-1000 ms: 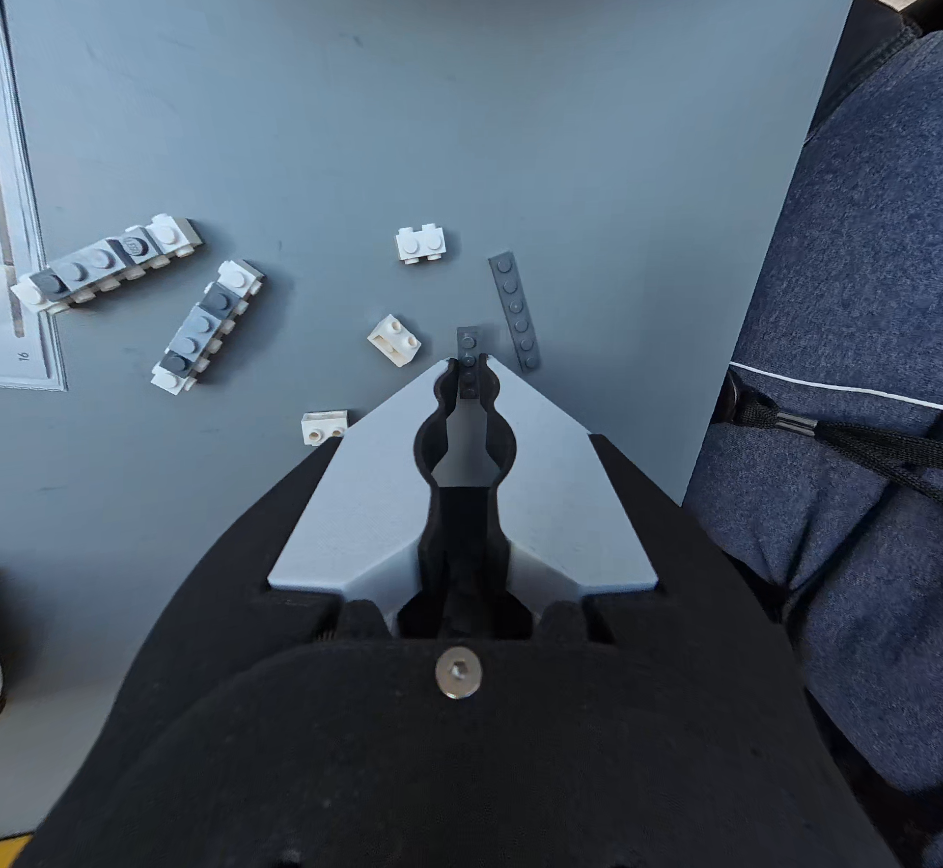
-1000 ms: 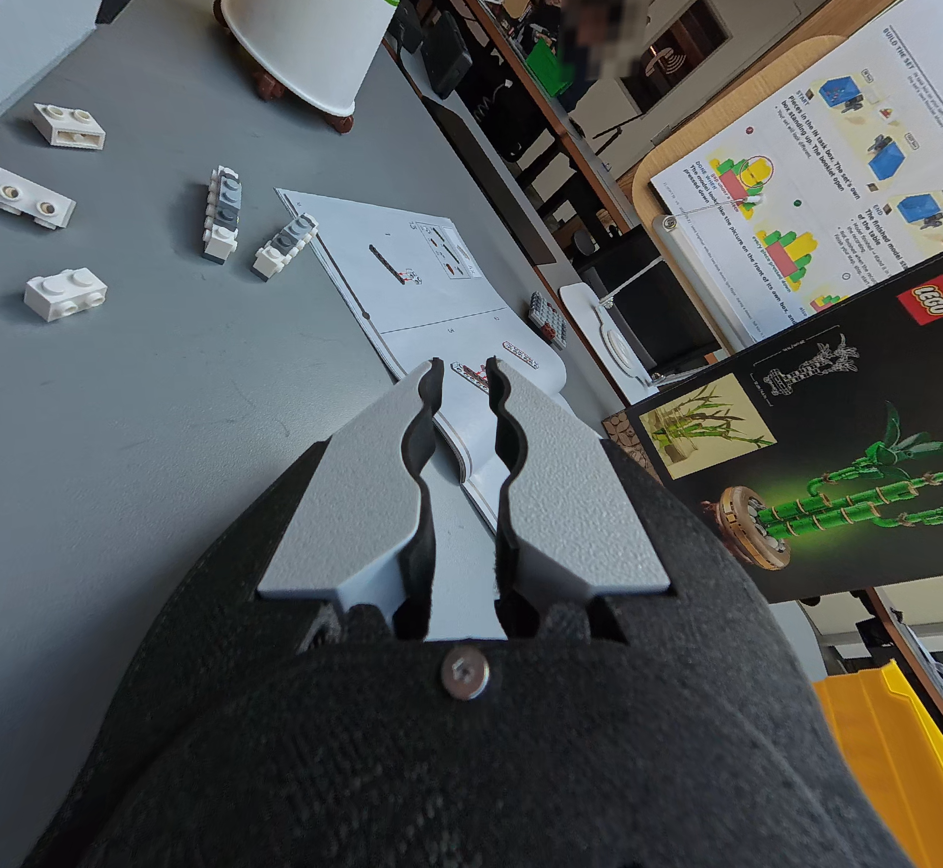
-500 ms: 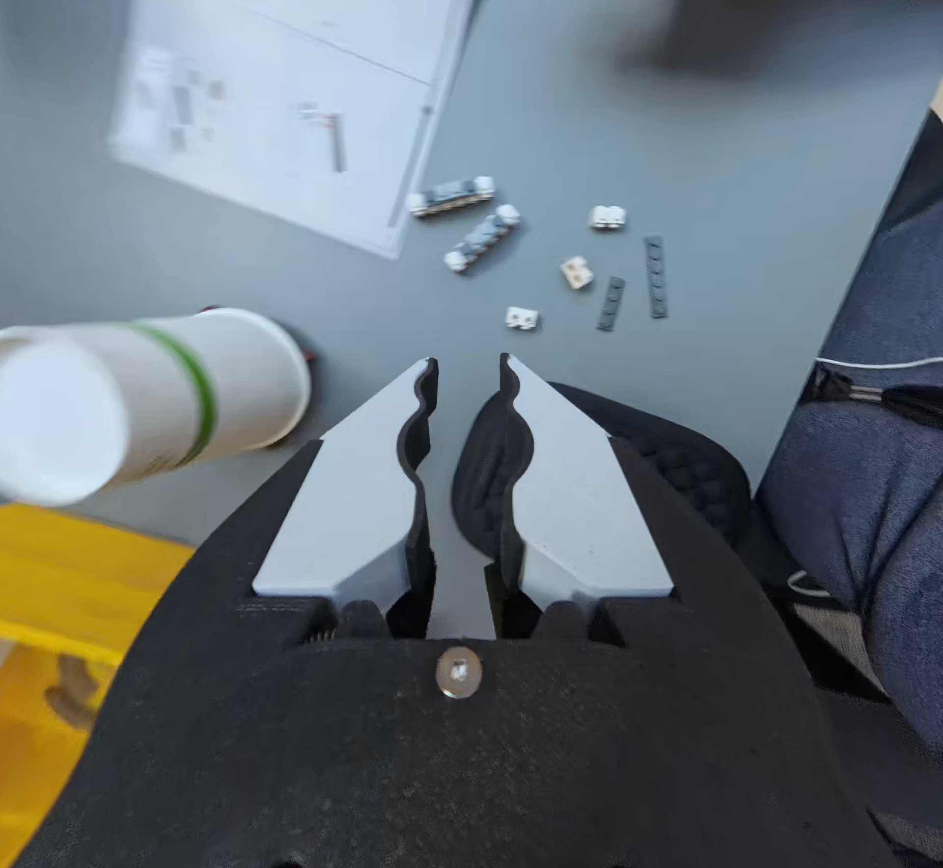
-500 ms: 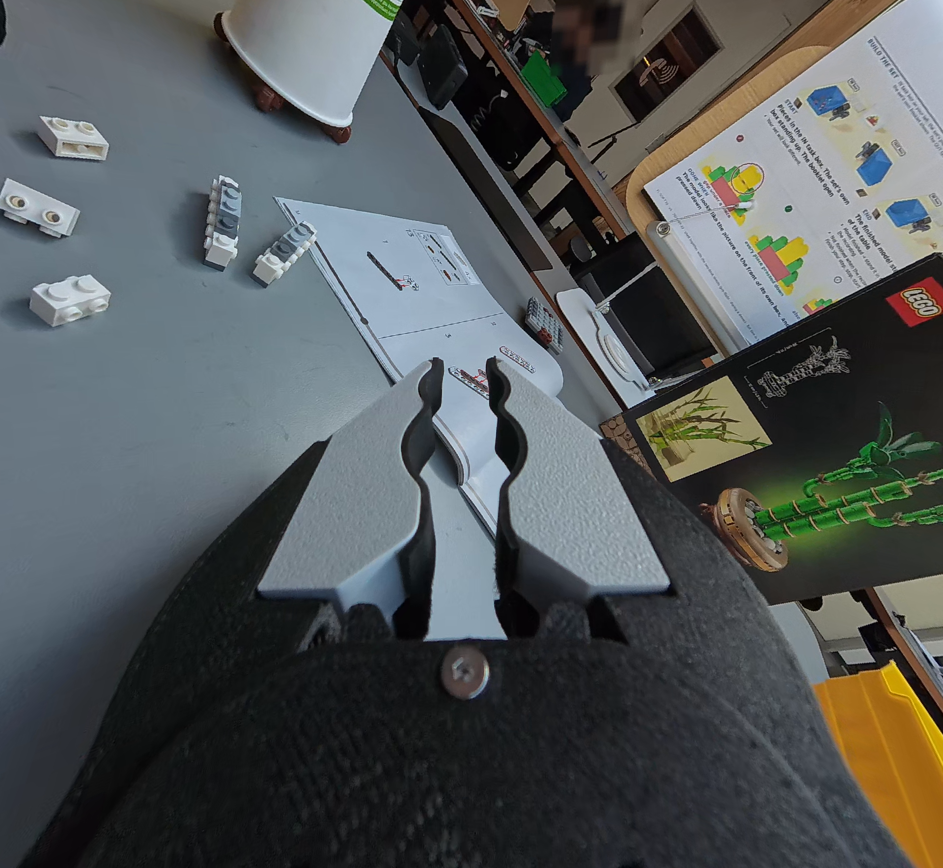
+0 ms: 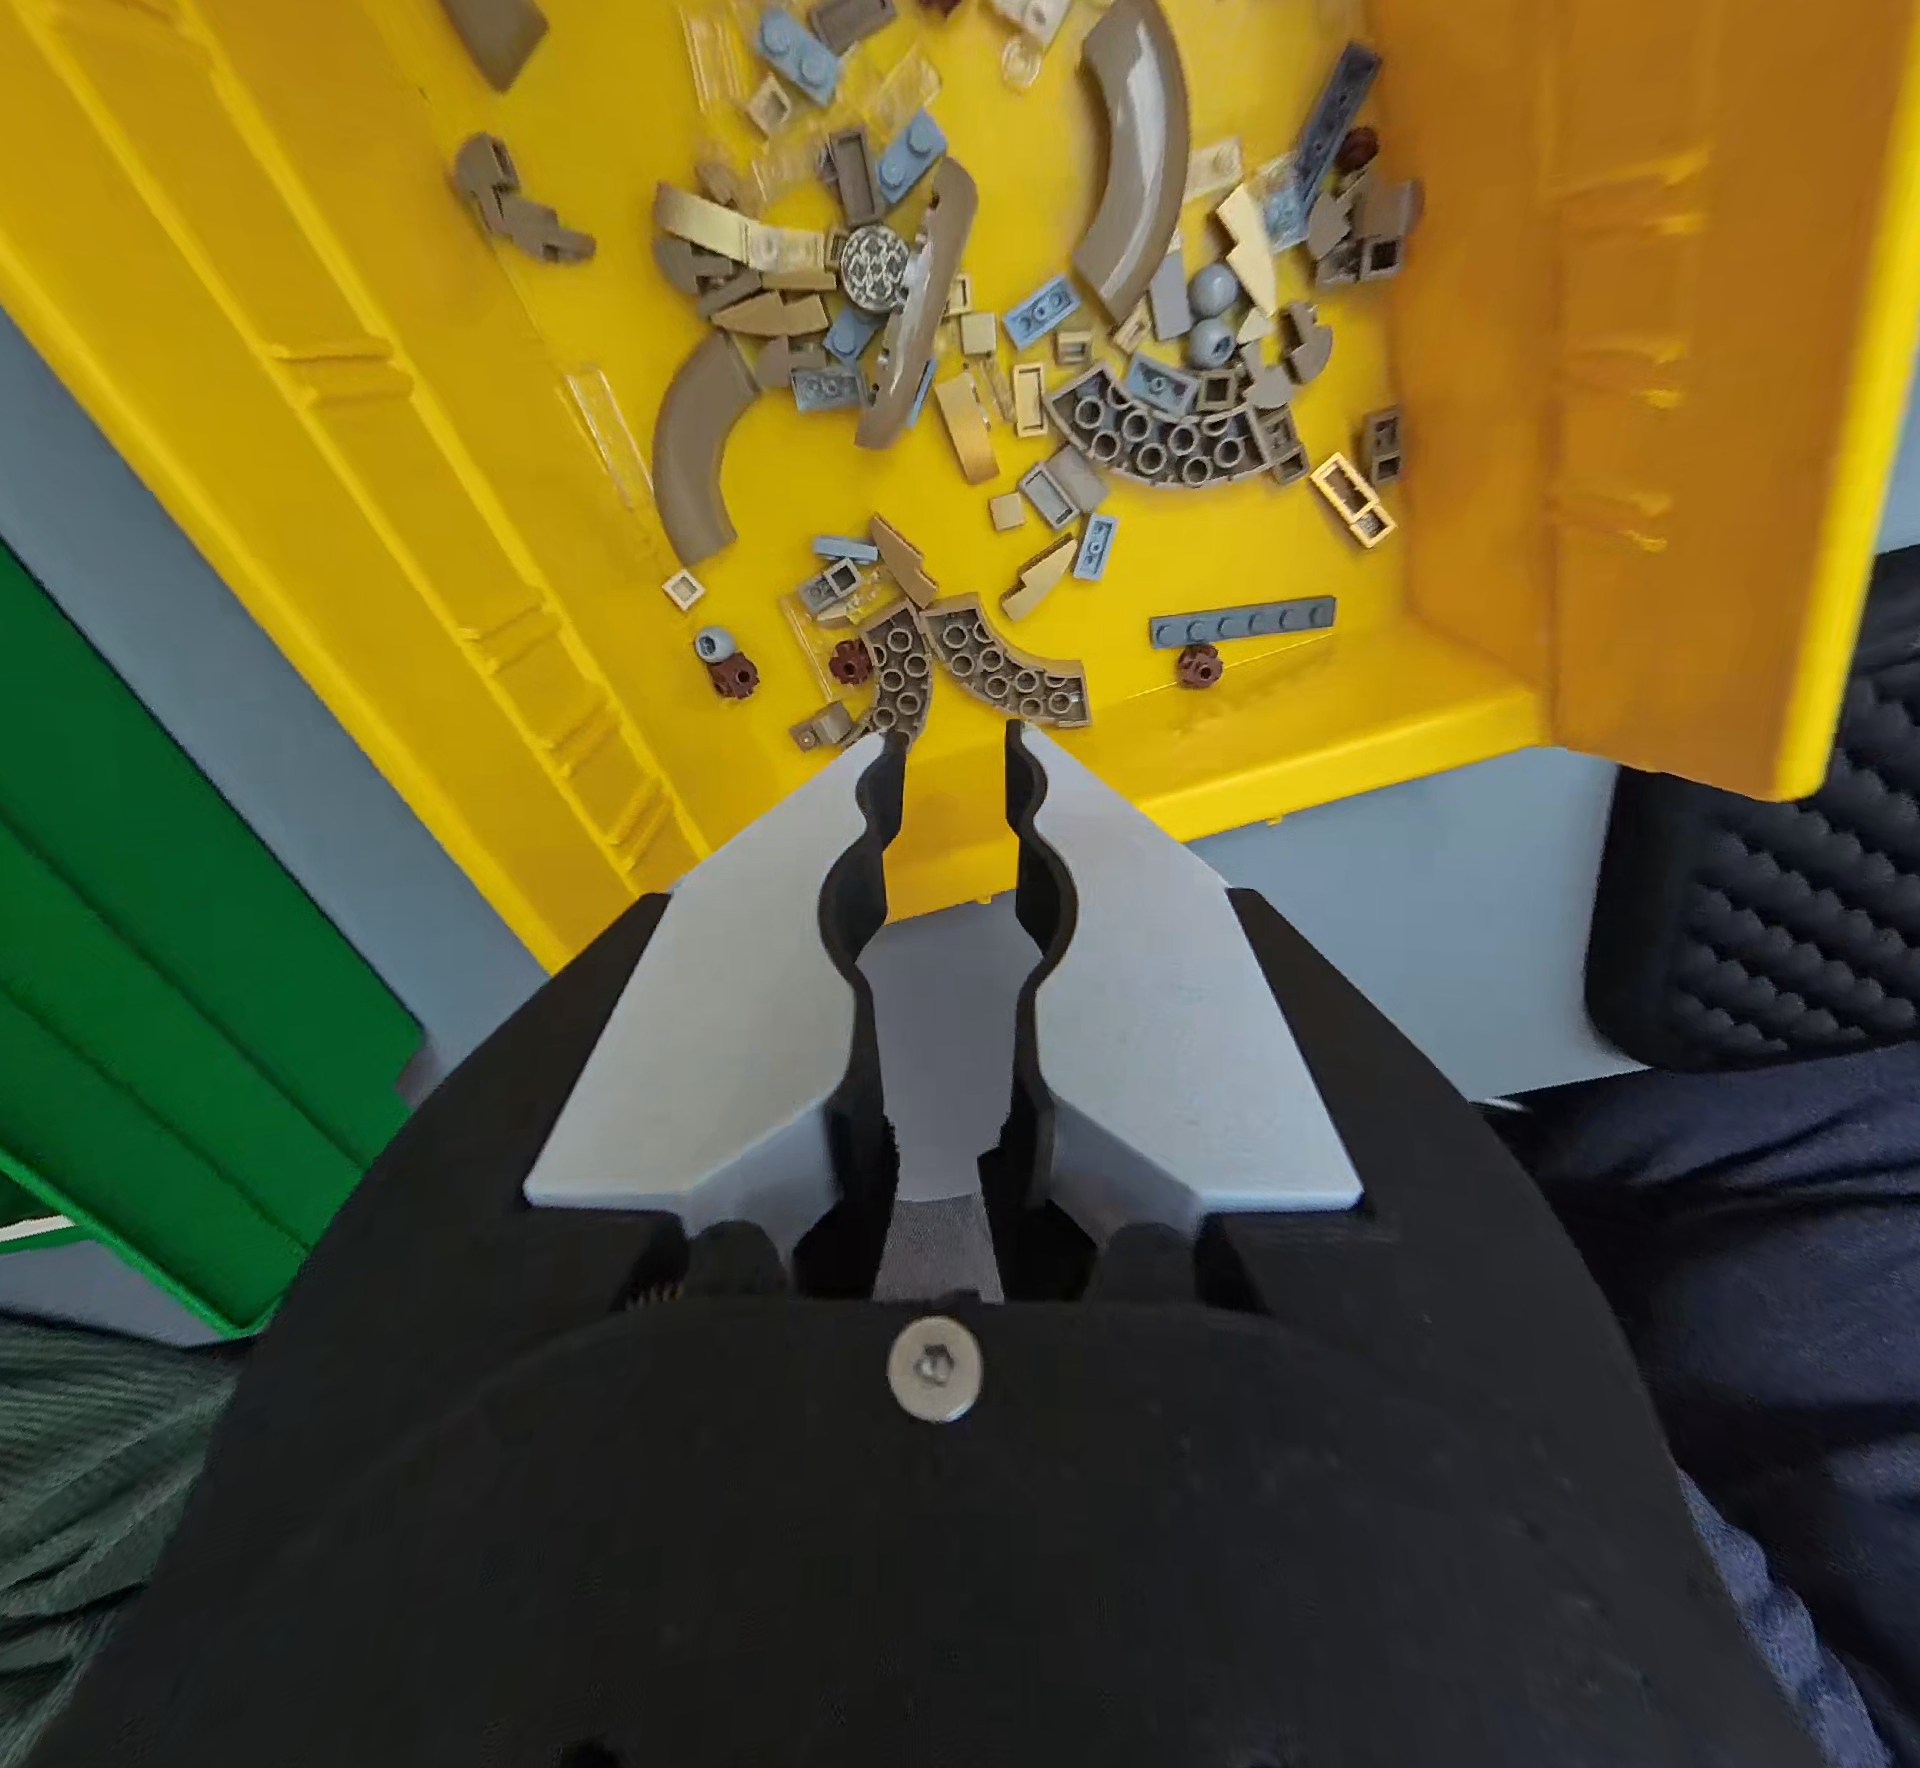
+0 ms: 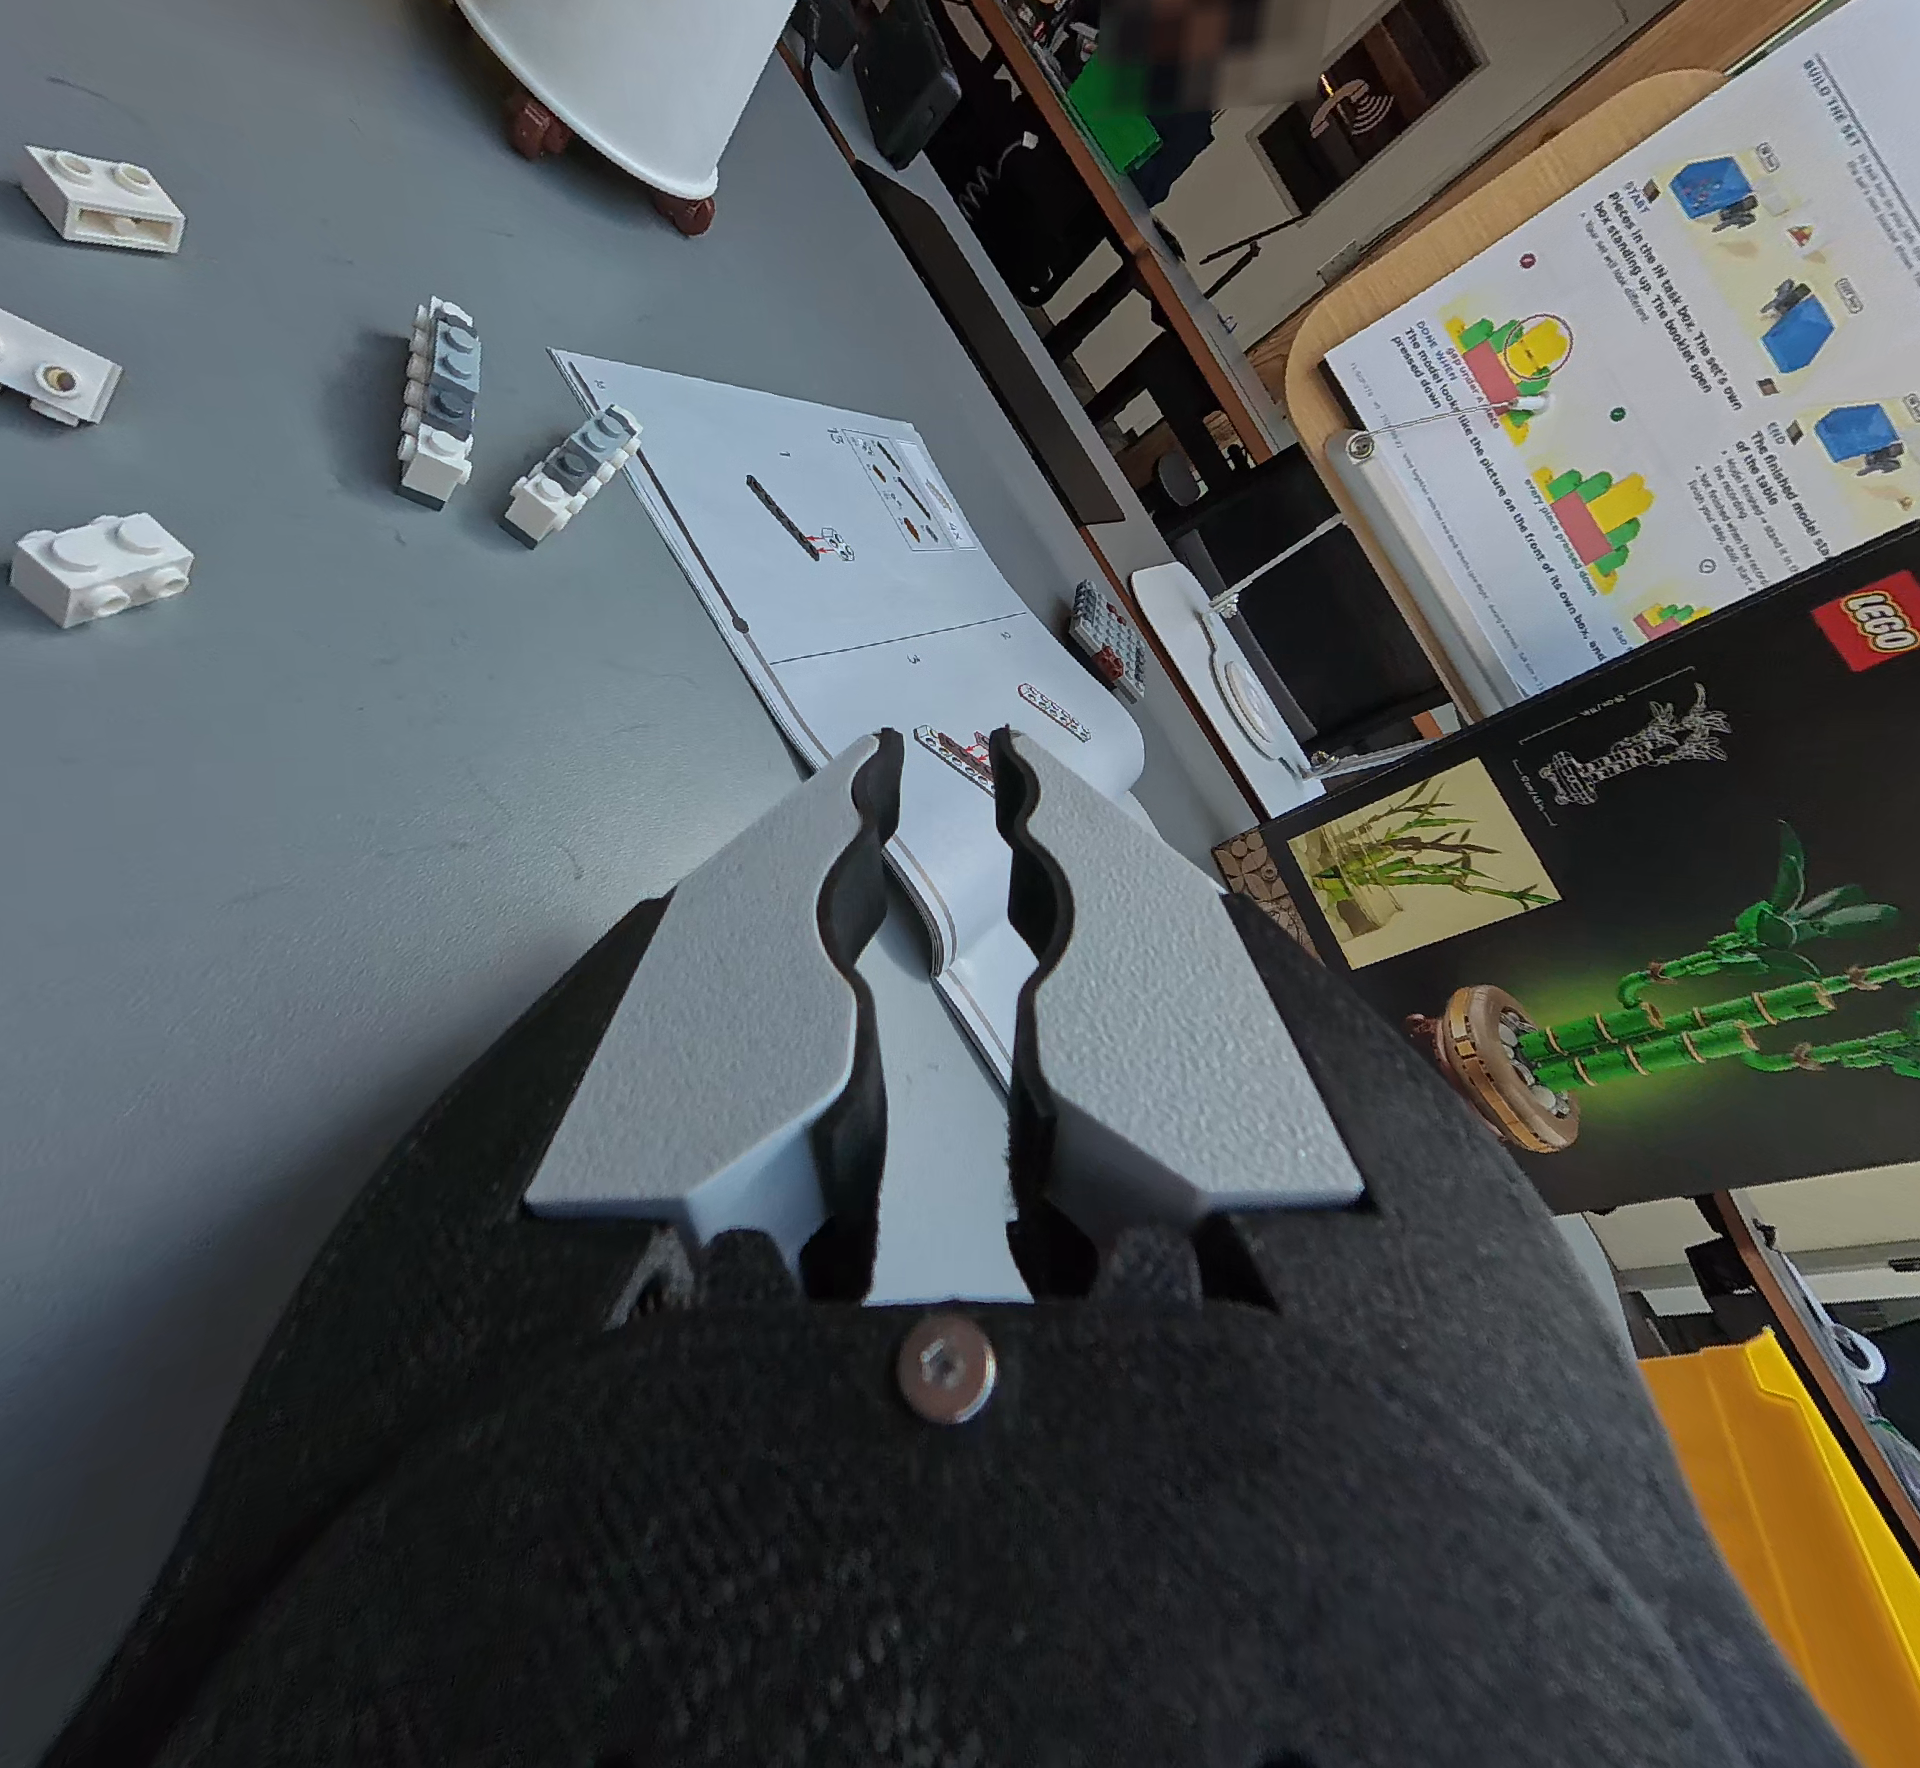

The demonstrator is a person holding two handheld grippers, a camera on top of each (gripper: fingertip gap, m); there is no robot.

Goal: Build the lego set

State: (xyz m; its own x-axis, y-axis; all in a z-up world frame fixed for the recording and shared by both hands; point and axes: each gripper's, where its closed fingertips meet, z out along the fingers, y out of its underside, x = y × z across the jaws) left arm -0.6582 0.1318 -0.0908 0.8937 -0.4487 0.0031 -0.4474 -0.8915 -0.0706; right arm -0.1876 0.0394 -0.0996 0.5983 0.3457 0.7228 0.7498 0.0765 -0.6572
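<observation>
My left gripper (image 5: 954,739) is open and empty, above the near edge of a yellow bin (image 5: 312,284) that holds several loose tan, grey, gold and dark red pieces, among them a long dark grey plate (image 5: 1241,622) and tan curved plates (image 5: 1003,669). My right gripper (image 6: 943,744) is open and empty, low over the grey table (image 6: 312,783), pointing at the open instruction booklet (image 6: 862,575). Two small white-and-grey assemblies (image 6: 438,404) (image 6: 571,471) lie left of the booklet. Three white bricks (image 6: 102,567) (image 6: 104,199) (image 6: 57,378) lie farther left.
A white paper cup (image 6: 634,14) stands upside down on small brown pieces at the far side. The set's dark box (image 6: 1621,887) stands at the right, a yellow bin (image 6: 1787,1552) below it. A green bin (image 5: 156,939) sits left of the yellow bin. A person's leg (image 5: 1766,1303) is at the right. There is about 50 cm between the tips of the two grippers.
My left gripper let go of the dark grey plate on the table, opened, and swung left past the cup to the yellow parts bin. My right gripper has barely moved, edging slightly closer to the booklet.
</observation>
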